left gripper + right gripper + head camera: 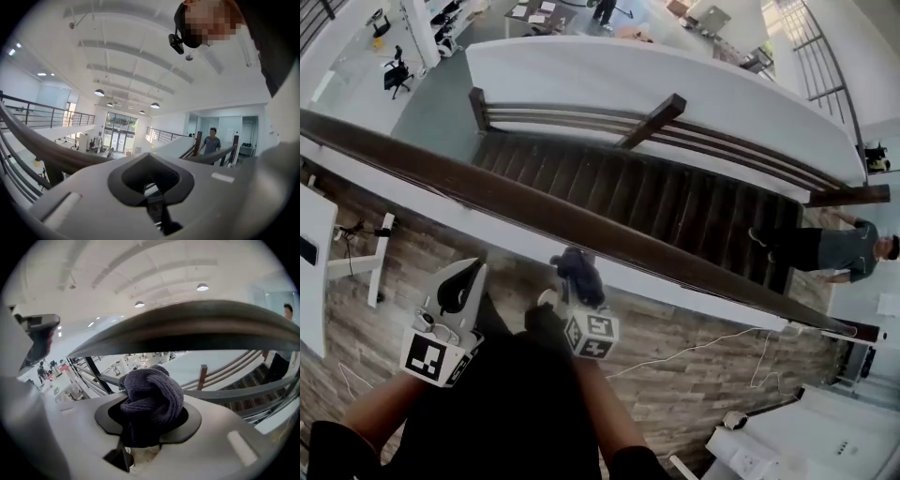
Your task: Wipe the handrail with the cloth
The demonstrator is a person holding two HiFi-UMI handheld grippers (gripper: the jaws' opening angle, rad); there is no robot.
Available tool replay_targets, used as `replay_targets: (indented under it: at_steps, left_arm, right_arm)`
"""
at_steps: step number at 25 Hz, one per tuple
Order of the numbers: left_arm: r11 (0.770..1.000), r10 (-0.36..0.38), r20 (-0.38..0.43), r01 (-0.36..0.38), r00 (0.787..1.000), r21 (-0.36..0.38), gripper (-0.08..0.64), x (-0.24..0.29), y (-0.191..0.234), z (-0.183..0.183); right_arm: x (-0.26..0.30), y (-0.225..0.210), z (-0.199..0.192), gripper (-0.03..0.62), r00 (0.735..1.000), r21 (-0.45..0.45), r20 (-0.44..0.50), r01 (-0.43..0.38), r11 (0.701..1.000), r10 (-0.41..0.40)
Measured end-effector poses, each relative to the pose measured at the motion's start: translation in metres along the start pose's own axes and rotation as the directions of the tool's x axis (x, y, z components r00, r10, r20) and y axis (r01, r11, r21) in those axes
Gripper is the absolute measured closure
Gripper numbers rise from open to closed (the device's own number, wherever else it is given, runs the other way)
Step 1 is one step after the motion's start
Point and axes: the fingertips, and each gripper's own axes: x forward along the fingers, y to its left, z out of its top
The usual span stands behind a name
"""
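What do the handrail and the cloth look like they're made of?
Handrail: probably wood with a smooth, dark brown stained or painted finish. The colour is even, with a faint sheen along its length, and no grain can be made out. Cloth: a knitted or ribbed textile, dark greyish purple and matte. Fine ribbing runs across its bunched folds, but the fibre can't be told.

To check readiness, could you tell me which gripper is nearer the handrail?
Right. The right gripper, shut on the cloth, sits just short of the handrail; the left gripper hangs farther back.

Cloth (151, 392) purple-grey knit; handrail (581, 225) dark brown.
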Motion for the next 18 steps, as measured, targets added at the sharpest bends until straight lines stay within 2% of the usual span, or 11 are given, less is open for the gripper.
replay_targets:
  at_steps: [3, 6, 9, 12, 14, 18]
  left_arm:
    - [1.0, -0.006, 0.04, 0.005, 0.999, 0.02, 0.56, 0.006, 0.004, 0.015]
    - [1.0, -0.006, 0.041, 0.006, 0.999, 0.006, 0.56, 0.015, 0.009, 0.024]
    - [0.999, 0.001, 0.061, -0.004, 0.998, 0.043, 0.56, 0.02, 0.019, 0.039]
    - [0.999, -0.029, 0.102, 0.026, 0.994, 0.028, 0.56, 0.023, 0.016, 0.054]
    - [0.999, -0.048, 0.121, 0.047, 0.992, 0.015, 0.56, 0.026, 0.013, 0.058]
    - [0.997, -0.075, 0.127, 0.076, 0.989, -0.001, 0.56, 0.039, 0.01, 0.049]
  right_arm:
    - [-0.039, 0.026, 0.031, 0.436, 0.991, -0.02, 0.125, -0.038, 0.999, 0.04]
    - [-0.079, 0.046, 0.066, 0.434, 0.965, -0.016, 0.258, -0.053, 0.998, 0.055]
    - [-0.105, 0.069, 0.114, 0.43, 0.908, -0.021, 0.412, -0.079, 0.997, 0.081]
    - [-0.128, 0.076, 0.16, 0.43, 0.847, -0.042, 0.526, -0.064, 0.997, 0.077]
    - [-0.137, 0.078, 0.183, 0.431, 0.817, -0.056, 0.573, -0.04, 0.998, 0.065]
    - [-0.13, 0.077, 0.201, 0.442, 0.796, -0.08, 0.604, 0.02, 0.997, 0.032]
